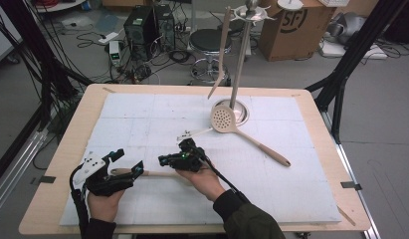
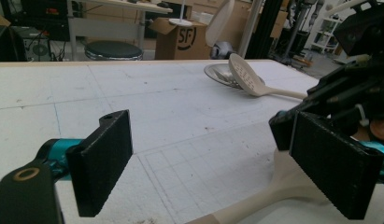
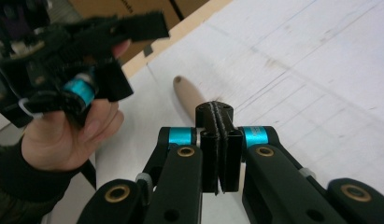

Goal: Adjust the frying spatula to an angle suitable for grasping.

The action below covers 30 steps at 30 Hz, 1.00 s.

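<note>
Both grippers working at one wooden utensil, near left of table.
Right gripper is lying with jaws closed together over the utensil's handle; left gripper is standing wide open astride the utensil.

Beige utensil: long slim handle, matte, rounded end with small hole. Lies flat on white table cover, lengthwise between two grippers. Handle runs out from under shut jaws of right gripper, pointing away beyond their tips; whether pads pinch it cannot be told. Broader, flattened part lies low between open jaws of left gripper, close by right-hand pad, untouched.
</note>
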Motion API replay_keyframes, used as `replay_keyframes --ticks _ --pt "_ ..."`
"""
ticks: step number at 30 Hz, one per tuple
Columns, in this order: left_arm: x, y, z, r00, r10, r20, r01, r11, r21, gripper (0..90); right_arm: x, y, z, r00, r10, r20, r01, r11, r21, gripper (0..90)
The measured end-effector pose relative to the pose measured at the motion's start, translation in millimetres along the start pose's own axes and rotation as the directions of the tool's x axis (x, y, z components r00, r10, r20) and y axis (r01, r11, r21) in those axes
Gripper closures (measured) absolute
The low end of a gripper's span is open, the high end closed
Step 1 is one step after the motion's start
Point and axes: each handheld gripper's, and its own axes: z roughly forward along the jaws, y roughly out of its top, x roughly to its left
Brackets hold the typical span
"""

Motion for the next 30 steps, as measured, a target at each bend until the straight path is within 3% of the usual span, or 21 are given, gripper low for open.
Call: replay_keyframes --ticks 9,17,22,28,30 --pt "0.4 0.1 0.8 1.0000 0.001 0.003 -0.001 1.0000 0.001 13.9 8.1 -9.4 29.5 0.9997 0.018 -0.016 -0.016 0.994 0.104 89.6" --pt "0.4 0.3 1.1 1.0000 0.004 0.002 -0.004 1.0000 0.003 13.9 19.2 -19.2 57.5 0.9999 0.003 -0.010 -0.001 0.978 0.207 89.5" --pt "0.5 0.3 1.2 1.0000 0.002 0.001 -0.002 1.0000 -0.001 13.9 23.9 -22.7 71.1 0.9991 -0.025 0.035 0.014 0.963 0.270 89.6" --pt "0.6 0.5 1.0 1.0000 0.001 0.001 -0.001 1.0000 -0.002 13.9 21.1 -15.1 74.7 0.9952 0.001 0.098 -0.027 0.964 0.265 89.8" --pt "0.4 0.5 0.8 1.0000 0.002 0.001 -0.002 1.0000 -0.003 13.9 24.6 -10.5 75.3 0.9865 -0.032 0.161 -0.013 0.964 0.267 90.0"
